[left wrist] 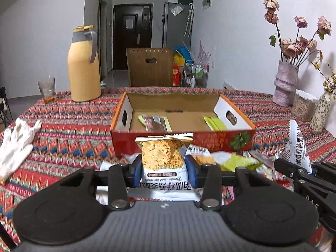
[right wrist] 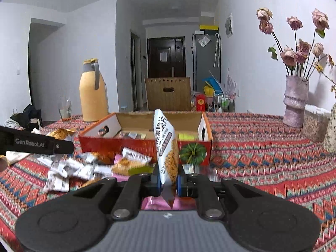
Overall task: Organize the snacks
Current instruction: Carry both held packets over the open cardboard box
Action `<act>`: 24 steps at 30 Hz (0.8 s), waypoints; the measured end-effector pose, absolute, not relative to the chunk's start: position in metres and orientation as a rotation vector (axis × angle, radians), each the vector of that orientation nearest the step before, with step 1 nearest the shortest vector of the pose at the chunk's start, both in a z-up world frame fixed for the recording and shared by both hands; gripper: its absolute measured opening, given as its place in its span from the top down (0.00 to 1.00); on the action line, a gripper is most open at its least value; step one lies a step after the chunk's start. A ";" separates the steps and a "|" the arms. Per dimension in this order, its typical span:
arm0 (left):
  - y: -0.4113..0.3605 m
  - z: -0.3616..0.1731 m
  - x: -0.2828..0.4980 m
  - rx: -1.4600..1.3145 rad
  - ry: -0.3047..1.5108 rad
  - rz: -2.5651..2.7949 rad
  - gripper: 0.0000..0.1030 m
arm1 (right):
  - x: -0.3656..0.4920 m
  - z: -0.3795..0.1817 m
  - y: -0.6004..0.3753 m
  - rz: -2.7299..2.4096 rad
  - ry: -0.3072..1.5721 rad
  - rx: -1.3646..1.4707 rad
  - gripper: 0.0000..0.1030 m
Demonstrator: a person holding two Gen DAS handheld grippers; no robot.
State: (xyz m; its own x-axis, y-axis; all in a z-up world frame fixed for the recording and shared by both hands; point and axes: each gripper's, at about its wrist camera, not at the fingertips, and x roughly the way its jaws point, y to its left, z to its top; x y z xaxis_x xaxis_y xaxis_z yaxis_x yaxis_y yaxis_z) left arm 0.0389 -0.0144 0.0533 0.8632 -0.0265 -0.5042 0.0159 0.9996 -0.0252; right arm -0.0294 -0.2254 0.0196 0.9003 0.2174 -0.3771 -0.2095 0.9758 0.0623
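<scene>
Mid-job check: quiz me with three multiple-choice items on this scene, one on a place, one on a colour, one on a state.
1. Where does the thermos jug stand relative to the open snack box?
A. Inside it
B. On the table beyond its left end
C. On the chair

2. What colour is the snack box's front wall?
A. Red
B. Blue
C. White

3. What are the left tongs doing?
A. Standing open, empty
B. Clamped on a pumpkin seed crisps packet
C. Gripping the glove

Answers: 1 B, it stands on the cloth; 2 A, red with a pumpkin picture; 3 B, blue pads press both packet sides.
</scene>
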 end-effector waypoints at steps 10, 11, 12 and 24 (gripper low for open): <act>-0.012 0.074 0.093 -0.014 0.511 -0.013 0.59 | 0.039 0.051 -0.218 0.235 0.368 0.008 0.87; -0.011 0.076 0.100 -0.016 0.513 -0.012 0.59 | 0.047 0.052 -0.217 0.238 0.371 0.007 0.87; -0.010 0.077 0.108 -0.019 0.515 -0.009 0.59 | 0.056 0.054 -0.215 0.240 0.375 0.003 0.87; 0.000 0.071 0.195 -0.071 0.557 0.032 0.59 | 0.161 0.047 -0.188 0.250 0.498 -0.039 0.87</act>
